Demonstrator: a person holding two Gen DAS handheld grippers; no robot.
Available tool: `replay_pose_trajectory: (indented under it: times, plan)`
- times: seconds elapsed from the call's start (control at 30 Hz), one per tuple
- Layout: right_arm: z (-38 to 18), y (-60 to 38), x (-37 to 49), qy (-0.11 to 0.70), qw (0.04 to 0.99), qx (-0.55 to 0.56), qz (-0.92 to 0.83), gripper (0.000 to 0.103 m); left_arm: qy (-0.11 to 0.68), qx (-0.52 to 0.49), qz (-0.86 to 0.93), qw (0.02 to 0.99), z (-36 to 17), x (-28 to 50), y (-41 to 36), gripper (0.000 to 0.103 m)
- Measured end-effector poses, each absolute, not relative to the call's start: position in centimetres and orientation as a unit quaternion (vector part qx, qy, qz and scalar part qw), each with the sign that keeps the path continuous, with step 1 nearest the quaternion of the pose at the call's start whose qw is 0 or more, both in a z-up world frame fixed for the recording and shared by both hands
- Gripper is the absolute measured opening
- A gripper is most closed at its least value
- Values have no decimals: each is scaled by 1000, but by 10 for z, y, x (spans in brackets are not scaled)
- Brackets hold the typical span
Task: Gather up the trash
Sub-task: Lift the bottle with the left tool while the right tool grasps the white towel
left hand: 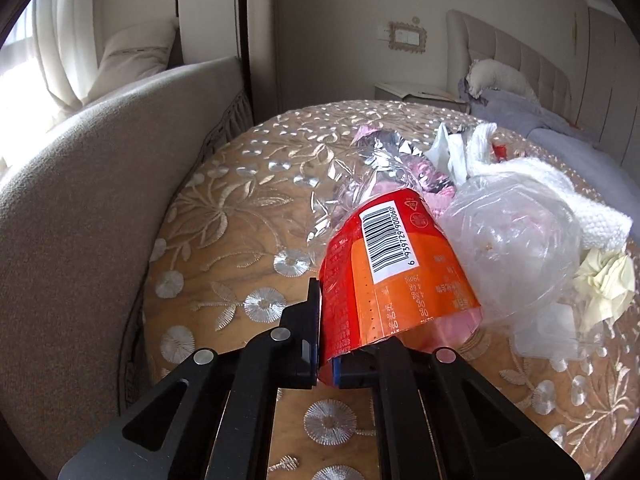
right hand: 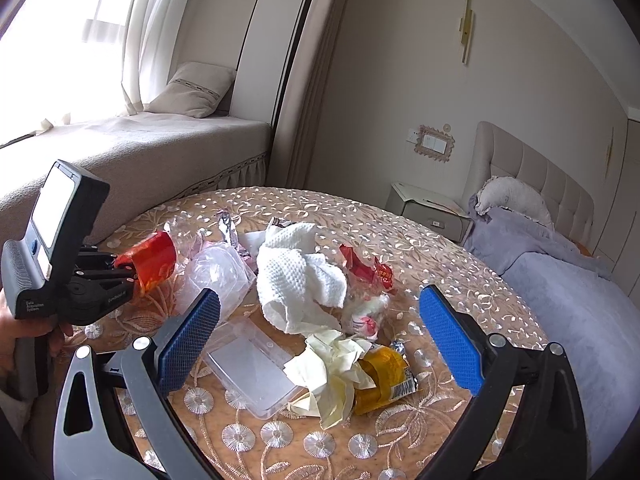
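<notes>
My left gripper [left hand: 326, 344] is shut on a red and orange plastic wrapper [left hand: 396, 276] with a barcode, held just above the round table [left hand: 224, 240]. It also shows in the right wrist view [right hand: 154, 260], at the table's left. My right gripper [right hand: 320, 340] is open and empty above a trash pile: a crumpled white paper towel [right hand: 298, 276], a clear plastic lid [right hand: 250, 368], crumpled yellowish paper [right hand: 332, 372], an orange wrapper [right hand: 384, 376], a red wrapper [right hand: 368, 268] and a clear plastic bag [right hand: 218, 272].
The table has an embroidered floral cloth. A beige window seat [right hand: 132, 152] with a cushion [right hand: 192, 88] runs along the left. A bed [right hand: 568, 300] with grey bedding stands on the right, with a nightstand [right hand: 432, 208] behind.
</notes>
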State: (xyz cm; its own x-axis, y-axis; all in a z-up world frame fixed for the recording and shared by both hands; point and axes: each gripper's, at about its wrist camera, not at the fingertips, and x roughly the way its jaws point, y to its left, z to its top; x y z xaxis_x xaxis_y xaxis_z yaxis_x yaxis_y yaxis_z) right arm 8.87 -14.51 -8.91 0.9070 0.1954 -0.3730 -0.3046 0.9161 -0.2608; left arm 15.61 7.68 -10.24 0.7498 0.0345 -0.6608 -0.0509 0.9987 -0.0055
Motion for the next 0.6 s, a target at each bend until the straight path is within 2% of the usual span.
replay_pose_trajectory:
  times: [0.37,0.43,0.47,0.5,0.53,0.57,0.6]
  plan:
    - [-94,-123,132,189,947,-224,130,97,296,-10,5,955,-58,122,74,4]
    - [-100,-122,142,211,941,-227,137,84,295,-13,2,955,-56,120,74,4]
    - [-104,-121,146,225,936,-227,145,74,295,-14,0,955,-56,119,74,4]
    - [-107,-120,151,238,931,-228,154,57,295,-16,-1,956,-56,119,75,4]
    - [-111,-118,154,249,927,-230,159,46,294,-18,-1,956,-56,118,75,4]
    - [-116,-118,157,262,922,-233,166,18,294,-19,-1,956,-55,117,76,4]
    - [-119,-117,158,274,917,-233,172,2,293,-20,-2,956,-55,117,76,4]
